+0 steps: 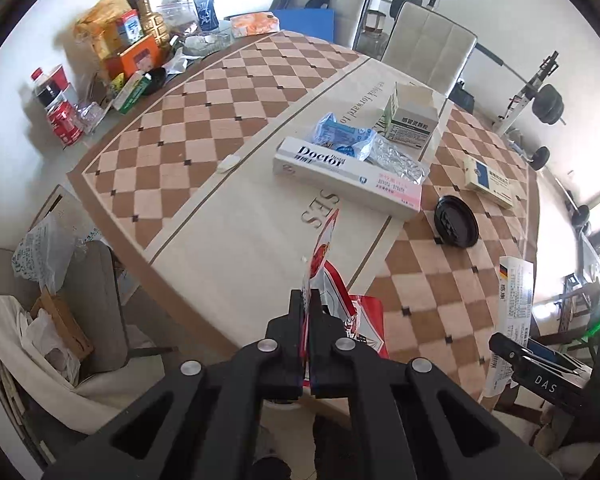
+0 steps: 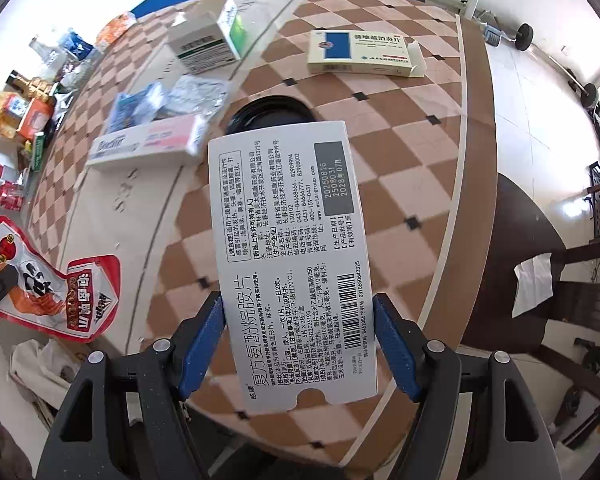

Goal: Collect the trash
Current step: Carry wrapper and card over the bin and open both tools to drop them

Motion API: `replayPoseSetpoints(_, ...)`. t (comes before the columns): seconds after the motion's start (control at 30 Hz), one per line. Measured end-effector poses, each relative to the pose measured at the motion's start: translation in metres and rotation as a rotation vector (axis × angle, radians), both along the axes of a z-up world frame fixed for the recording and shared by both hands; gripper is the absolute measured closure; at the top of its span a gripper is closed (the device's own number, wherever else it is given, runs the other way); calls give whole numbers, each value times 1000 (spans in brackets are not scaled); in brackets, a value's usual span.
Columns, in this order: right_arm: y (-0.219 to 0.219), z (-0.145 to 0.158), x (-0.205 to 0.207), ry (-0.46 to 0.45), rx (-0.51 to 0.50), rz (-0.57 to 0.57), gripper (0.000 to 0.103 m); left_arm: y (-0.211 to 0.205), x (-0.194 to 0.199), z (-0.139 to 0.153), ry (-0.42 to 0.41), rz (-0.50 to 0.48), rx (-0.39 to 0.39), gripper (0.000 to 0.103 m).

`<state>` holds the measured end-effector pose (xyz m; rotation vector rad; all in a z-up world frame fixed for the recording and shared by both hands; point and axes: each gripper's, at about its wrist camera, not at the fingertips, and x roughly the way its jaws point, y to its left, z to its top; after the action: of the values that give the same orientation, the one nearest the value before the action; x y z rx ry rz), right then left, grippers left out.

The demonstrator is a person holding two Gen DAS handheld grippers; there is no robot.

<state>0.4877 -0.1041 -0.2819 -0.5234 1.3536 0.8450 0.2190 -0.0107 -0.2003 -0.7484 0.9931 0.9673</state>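
- Left claw [image 1: 310,300]: clenched on a red snack pouch [image 1: 324,256], gripped by one thin edge and held above the near rim of the worktop [image 1: 228,240].
- Right claw [image 2: 298,344]: grasping a flattened white carton [image 2: 288,248] across its width, lifted over the worktop's near right side.
- Trash left on the worktop: toothpaste box [image 1: 346,176], blue wrapper [image 1: 340,134], foil pack [image 1: 400,160], green box [image 1: 410,120], black lid [image 1: 456,221], yellow box [image 1: 490,182].
- A bin with a white liner [image 1: 28,332] sits below the worktop, to the left.
- Risk: the pouch is limp and pinched at its edge only; a quick swing may pull it free short of the bin.
- Risk: the carton is thin card; a tighter squeeze may buckle it, and it may then slide out between the pads.
- Risk: both claws are loaded and near each other; moving to the bin together may cause contact.
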Motion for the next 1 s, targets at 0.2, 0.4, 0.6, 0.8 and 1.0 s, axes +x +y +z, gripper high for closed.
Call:
replayPoseSetpoints(0.2,-47,4,-91,36,53,-11,28,-41,-87,-7,-33,15,-23,103)
replayPoseSetpoints(0.4,-86,-41,-187,155,0,44,28,-66,-156,-60,-29,93,-165,103)
replayPoseSetpoints(0.6,-110,-127,-253,213,-130,118,28,-64,-173,-161,4,148,-289,103)
replayPoseSetpoints(0.8,-119,-253,-270,224,-228,106,28,-46,-147,-297,43,140,-383,103)
replayPoseSetpoints(1.0,-101,-370,-257,199,-266,84,28,-30,-113,-416,73,94,-462,103)
